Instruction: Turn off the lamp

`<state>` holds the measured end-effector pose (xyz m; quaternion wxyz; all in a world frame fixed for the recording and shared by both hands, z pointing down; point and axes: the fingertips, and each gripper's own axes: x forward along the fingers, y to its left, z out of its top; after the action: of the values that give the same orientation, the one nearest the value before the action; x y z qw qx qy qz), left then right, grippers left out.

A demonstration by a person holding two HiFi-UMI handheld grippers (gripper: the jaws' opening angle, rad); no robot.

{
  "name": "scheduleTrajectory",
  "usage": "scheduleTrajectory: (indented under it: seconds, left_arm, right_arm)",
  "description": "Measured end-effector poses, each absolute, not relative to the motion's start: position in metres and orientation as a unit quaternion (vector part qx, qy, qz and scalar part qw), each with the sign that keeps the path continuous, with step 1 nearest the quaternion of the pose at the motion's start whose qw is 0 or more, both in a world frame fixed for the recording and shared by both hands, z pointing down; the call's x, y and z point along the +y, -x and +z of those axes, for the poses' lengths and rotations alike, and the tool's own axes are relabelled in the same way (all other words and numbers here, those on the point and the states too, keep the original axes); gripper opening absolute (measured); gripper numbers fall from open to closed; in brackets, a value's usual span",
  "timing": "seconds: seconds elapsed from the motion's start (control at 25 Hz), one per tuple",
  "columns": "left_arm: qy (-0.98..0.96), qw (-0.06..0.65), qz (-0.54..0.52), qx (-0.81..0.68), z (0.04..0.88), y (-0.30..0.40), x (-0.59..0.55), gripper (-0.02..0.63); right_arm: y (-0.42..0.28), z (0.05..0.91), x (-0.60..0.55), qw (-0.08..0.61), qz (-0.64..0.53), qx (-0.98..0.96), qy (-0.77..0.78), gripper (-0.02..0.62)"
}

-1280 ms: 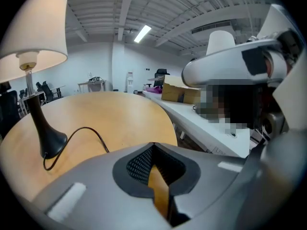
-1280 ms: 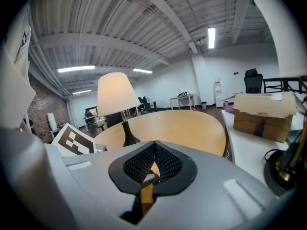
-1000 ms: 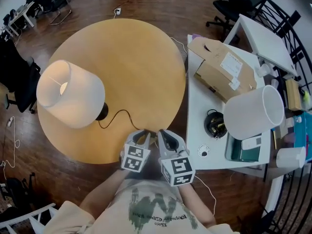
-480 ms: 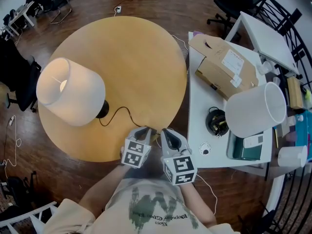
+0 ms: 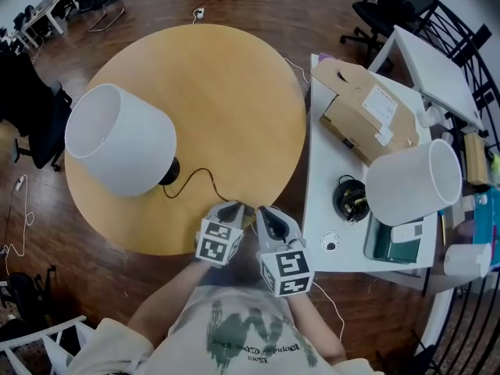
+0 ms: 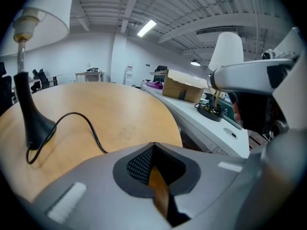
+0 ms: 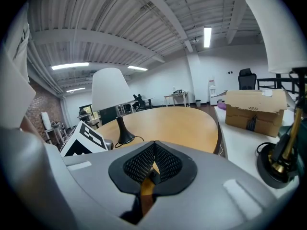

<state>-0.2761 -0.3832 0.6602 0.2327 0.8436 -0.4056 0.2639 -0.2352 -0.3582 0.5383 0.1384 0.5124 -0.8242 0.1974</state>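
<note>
The table lamp has a white shade (image 5: 121, 139) that is unlit and a black base (image 5: 169, 170). It stands at the left of the round wooden table (image 5: 234, 92). Its black cord (image 5: 199, 178) runs across the table to the near edge, where both grippers sit side by side. My left gripper (image 5: 234, 208) is shut beside the cord's end. My right gripper (image 5: 262, 213) is shut, with a small dark piece, apparently the cord's switch (image 7: 152, 173), between its pads. The left gripper view shows the lamp's base (image 6: 31, 123) and cord (image 6: 81, 121) ahead of the left gripper (image 6: 153, 145).
A white side table (image 5: 316, 170) adjoins the round table on the right. It carries a cardboard box (image 5: 363, 116) and a second lamp with a white shade (image 5: 410, 182). Office chairs (image 5: 387, 6) stand behind it. A railing runs along the far right.
The lamp's shade glowed warm in both earlier frames and is now dark. Both grippers have stayed together at the table's near edge.
</note>
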Motion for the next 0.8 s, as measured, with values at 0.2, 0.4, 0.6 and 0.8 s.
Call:
scheduleTrajectory:
  seconds: [0.2,0.4,0.6,0.8]
  left_arm:
    - [-0.84,0.242,0.254,-0.413,0.66,0.276,-0.385,0.0]
    - [-0.83,0.241,0.237,-0.444,0.646,0.283,-0.39,0.0]
    - [-0.815,0.236,0.211,-0.486,0.625,0.294,-0.388,0.0]
    - [-0.795,0.226,0.171,-0.536,0.594,0.311,-0.38,0.0]
  right_arm:
    - [0.235,0.536,-0.358,0.135,0.198,-0.827,-0.509,0.0]
    - [0.236,0.531,-0.357,0.133,0.193,-0.837,-0.495,0.0]
    - [0.24,0.523,-0.355,0.129,0.186,-0.854,-0.469,0.0]
    - [0.254,0.516,-0.353,0.125,0.174,-0.877,-0.43,0.0]
